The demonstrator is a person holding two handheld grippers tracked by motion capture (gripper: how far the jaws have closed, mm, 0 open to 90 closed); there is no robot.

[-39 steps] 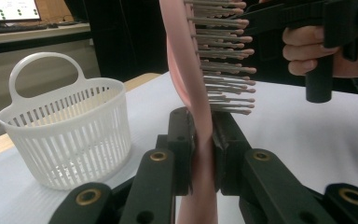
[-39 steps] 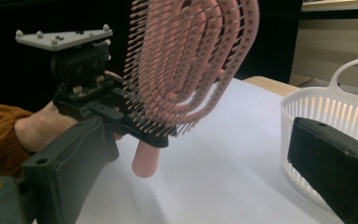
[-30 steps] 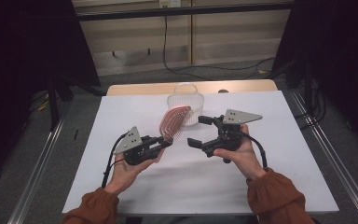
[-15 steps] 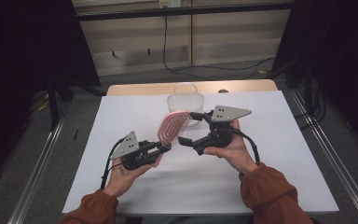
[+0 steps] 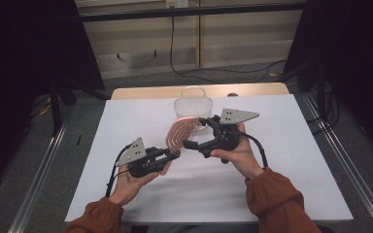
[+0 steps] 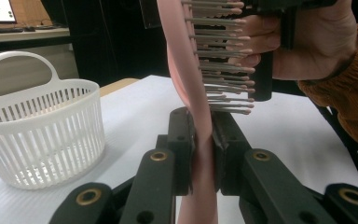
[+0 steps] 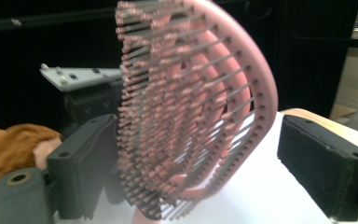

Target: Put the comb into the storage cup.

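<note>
A pink vented hairbrush (image 5: pixel 177 136) with metal bristles stands upright above the white table. My left gripper (image 5: pixel 174 155) is shut on its handle (image 6: pixel 204 154), with the brush head (image 6: pixel 186 70) rising above the jaws. My right gripper (image 5: pixel 194 132) is open, and its two jaws straddle the brush head (image 7: pixel 191 107), one on the bristle side and one behind the curved back. In the right gripper view there is a gap between the right-hand pad (image 7: pixel 321 163) and the frame.
A white slotted plastic basket (image 5: pixel 193 104) with a handle stands just beyond the brush at the table's far middle; the left gripper view has this basket (image 6: pixel 42 126) to the left. White sheet (image 5: pixel 126 121) covers the table. Metal rails run along both sides.
My right gripper has moved left and toward the brush, so its open jaws now straddle the head. The left gripper has sunk a little toward the person, still holding the handle.
</note>
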